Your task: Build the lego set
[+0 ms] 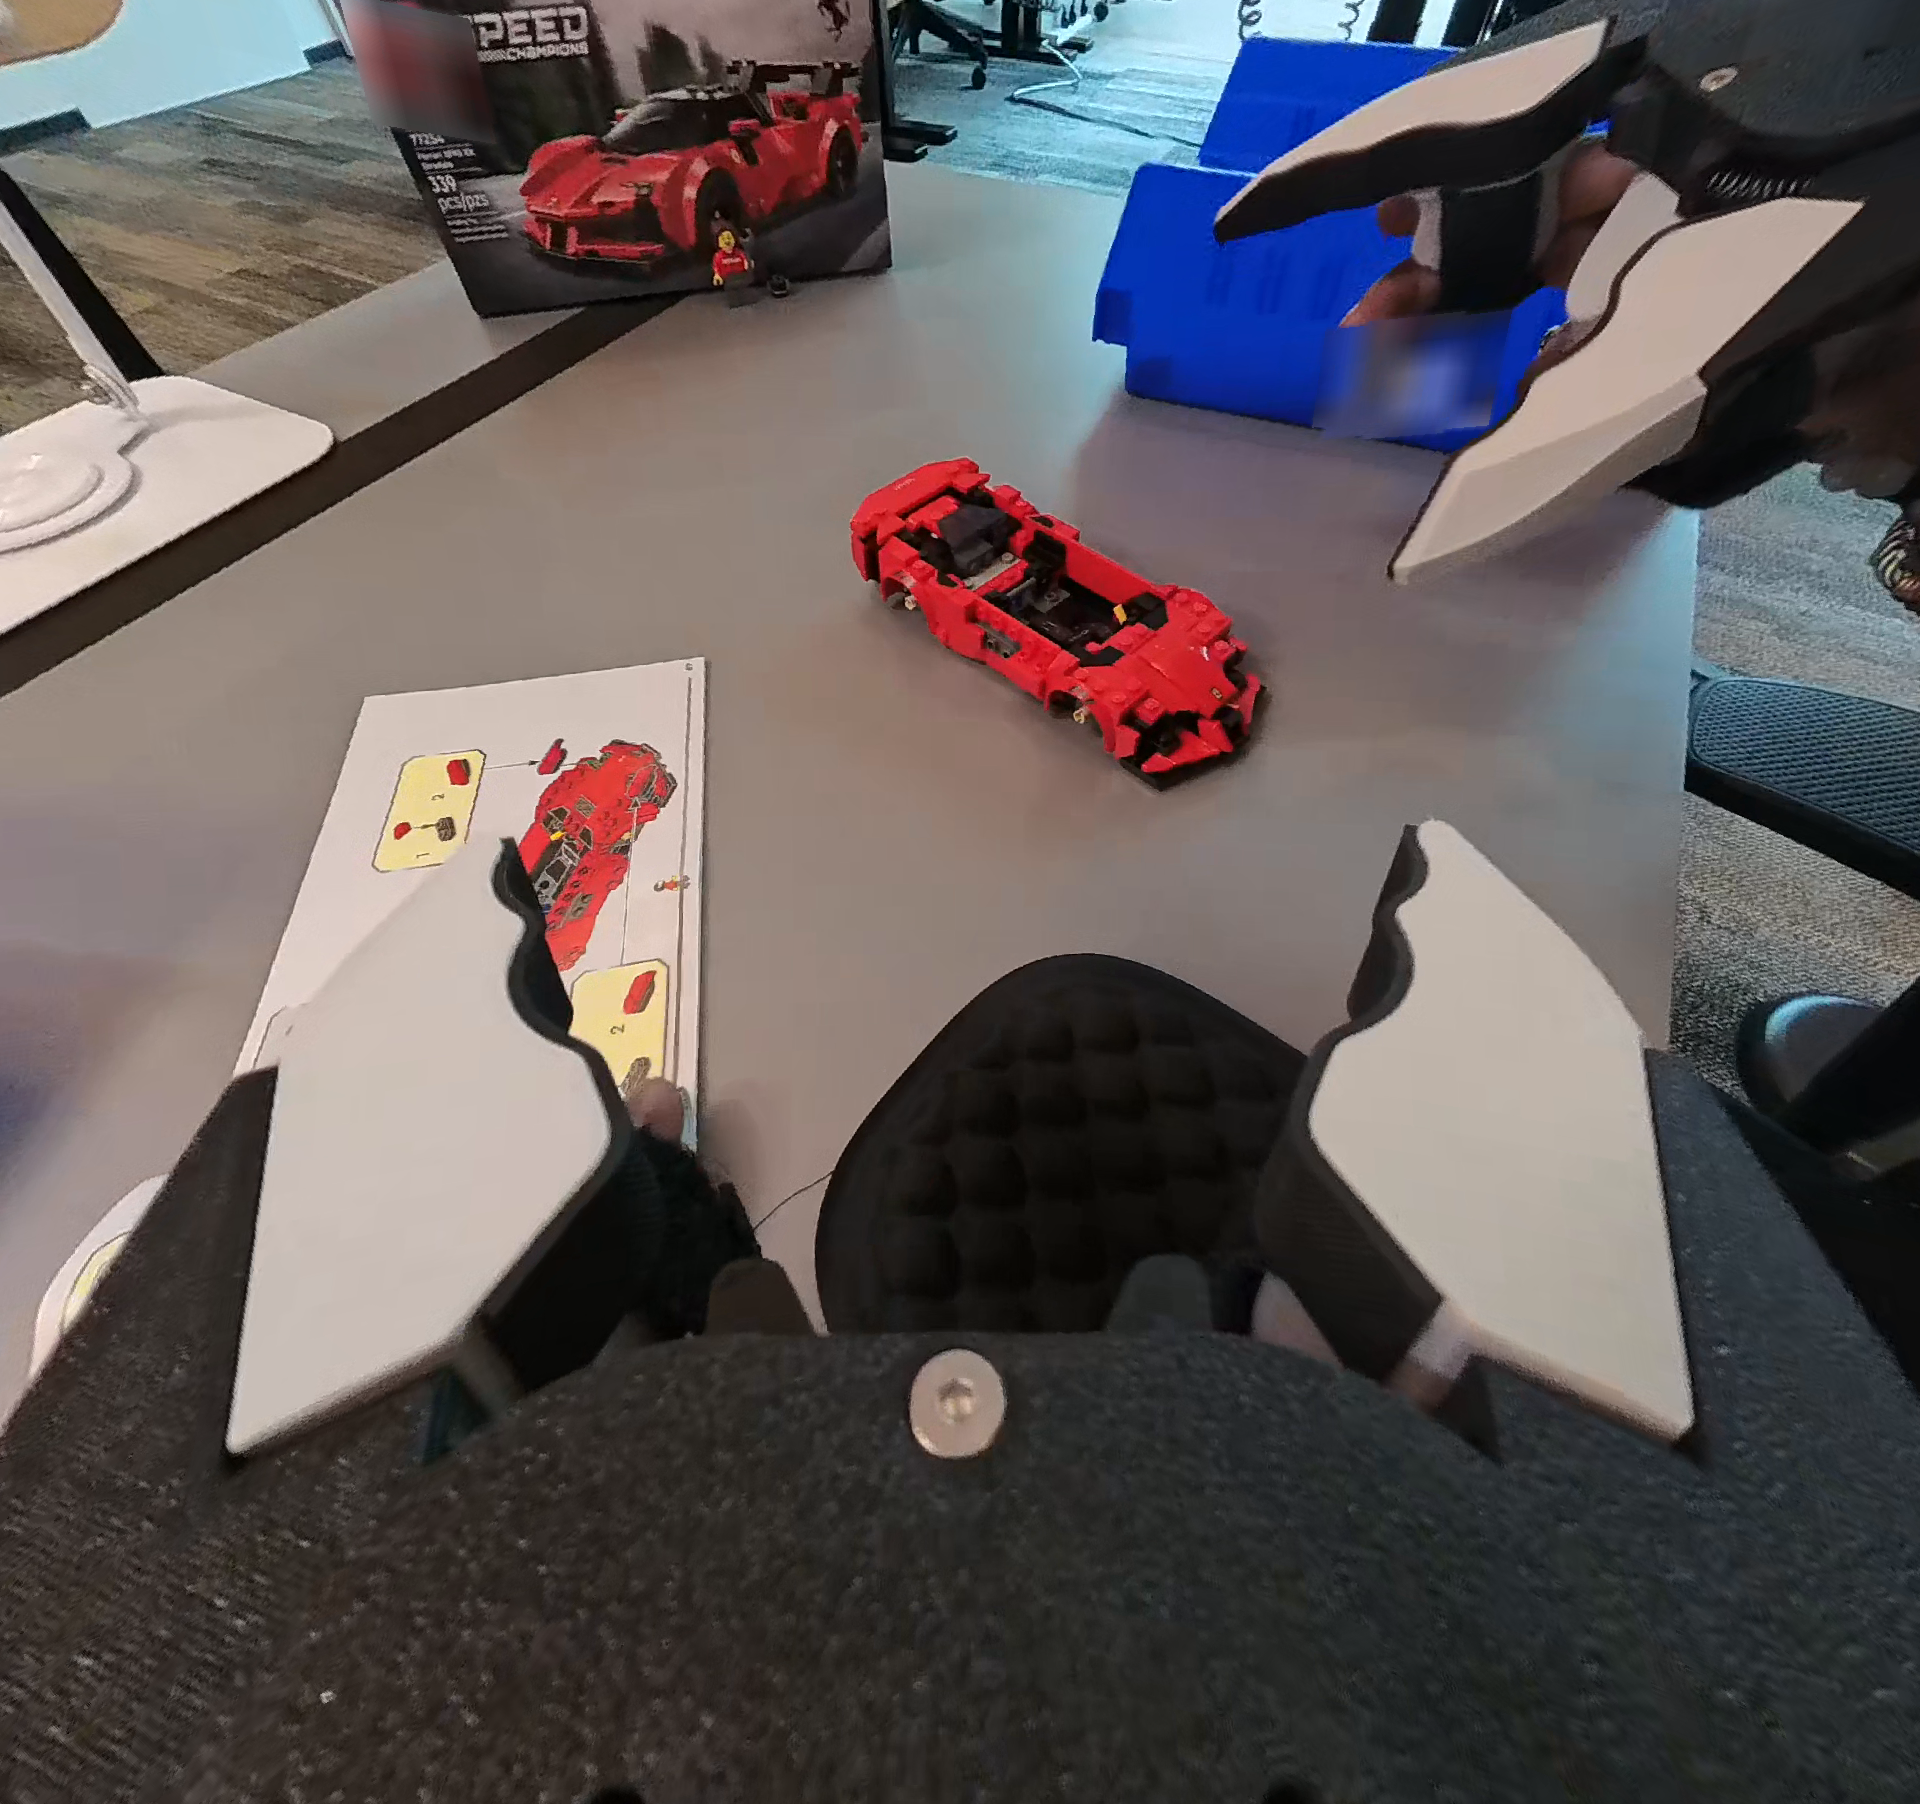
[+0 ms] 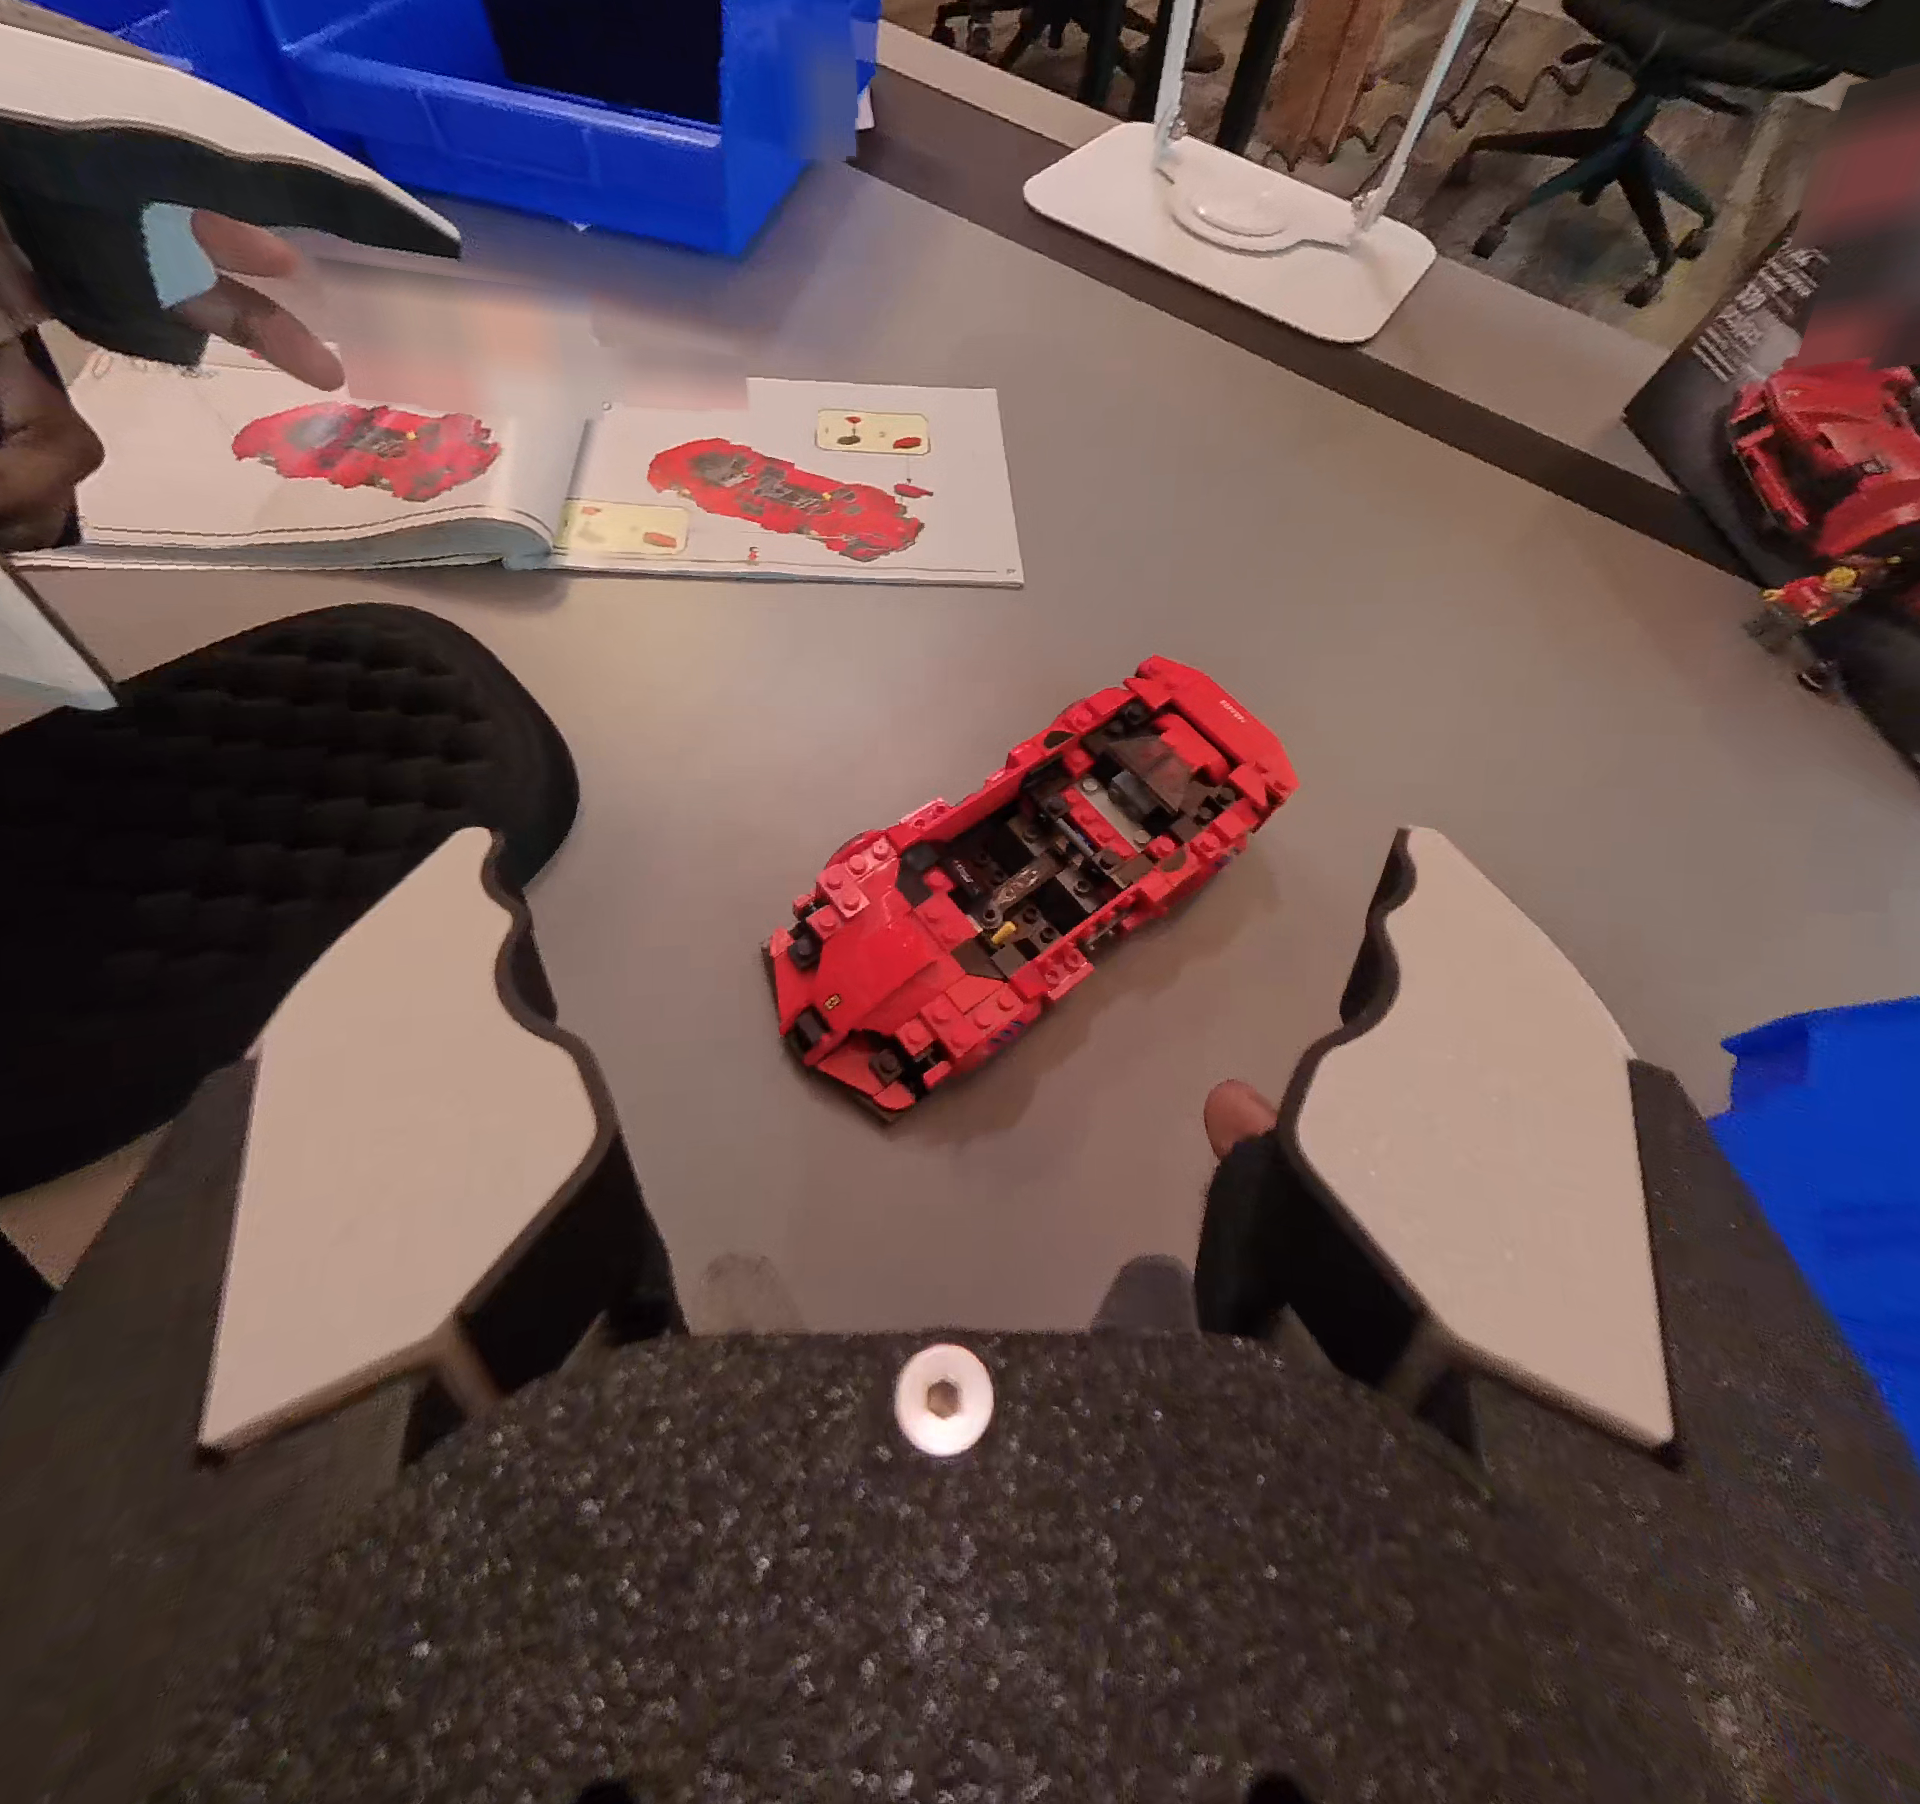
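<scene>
A grey table (image 1: 810,424) is seen under pretty much everything here. Two blue bins (image 2: 582,61) are parked at one side of it, and the set's box (image 1: 644,123) is stood upright at another edge, with a white stand base (image 2: 1236,227) set on the neighbouring desk surface. A black padded pad (image 1: 1060,1131) is laid at the near edge, just beside the instruction booklet (image 2: 790,487), which is spread open flat with car diagrams showing.

The left gripper (image 1: 956,850) is held above the near edge, jaws spread wide and nothing gripped; one finger is seen over the booklet page. The right gripper (image 2: 945,850) is held wide open too, empty, hovering over the table with the car framed between its fingers but not touched.

The red car (image 1: 1049,611), partly built with its black interior left uncovered and no wheels seen, is sat mid-table, clear of both grippers, between the booklet and the bins.
</scene>
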Tool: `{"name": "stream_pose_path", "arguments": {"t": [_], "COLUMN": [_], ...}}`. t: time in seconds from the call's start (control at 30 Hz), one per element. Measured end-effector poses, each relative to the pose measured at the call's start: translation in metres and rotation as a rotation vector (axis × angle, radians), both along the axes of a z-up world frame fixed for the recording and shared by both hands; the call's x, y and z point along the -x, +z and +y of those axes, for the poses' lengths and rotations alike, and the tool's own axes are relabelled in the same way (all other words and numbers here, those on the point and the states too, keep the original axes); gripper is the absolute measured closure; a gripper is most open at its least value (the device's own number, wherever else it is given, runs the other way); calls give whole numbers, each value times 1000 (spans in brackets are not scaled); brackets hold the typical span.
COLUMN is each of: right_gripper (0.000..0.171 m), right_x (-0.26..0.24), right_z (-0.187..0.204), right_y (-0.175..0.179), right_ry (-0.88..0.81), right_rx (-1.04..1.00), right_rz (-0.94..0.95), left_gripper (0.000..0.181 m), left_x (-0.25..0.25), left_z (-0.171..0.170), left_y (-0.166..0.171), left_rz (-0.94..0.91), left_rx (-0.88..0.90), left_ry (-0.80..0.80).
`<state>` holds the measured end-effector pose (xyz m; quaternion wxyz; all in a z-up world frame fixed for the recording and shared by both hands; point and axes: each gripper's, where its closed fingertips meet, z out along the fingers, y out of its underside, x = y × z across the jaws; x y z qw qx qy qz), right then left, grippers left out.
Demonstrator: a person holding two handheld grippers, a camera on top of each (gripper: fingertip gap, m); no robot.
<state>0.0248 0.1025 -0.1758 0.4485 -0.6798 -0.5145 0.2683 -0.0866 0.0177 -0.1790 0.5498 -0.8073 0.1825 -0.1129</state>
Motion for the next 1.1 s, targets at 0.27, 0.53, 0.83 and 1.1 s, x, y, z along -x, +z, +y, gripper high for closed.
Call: {"name": "stream_pose_path", "arguments": {"t": [0.27,0.53,0.83,1.1], "right_gripper": [24,24,25,30], "right_x": [-7,-6,-4,4], "right_z": [8,10,9,9], "right_y": [-1,-9,-16,-22], "right_ry": [-35,-48,-41,-31], "right_rx": [-22,-16,-8,49], "right_rz": [-15,-45,-67,-41], "left_gripper": [35,35,36,40], "left_x": [8,17,18,11], "left_z": [-1,0,0,0], "left_y": [3,0,-6,-16], "left_rz": [-9,22,42,40], "left_rx": [5,20,35,76], "left_ry": [15,57,58,25]}}
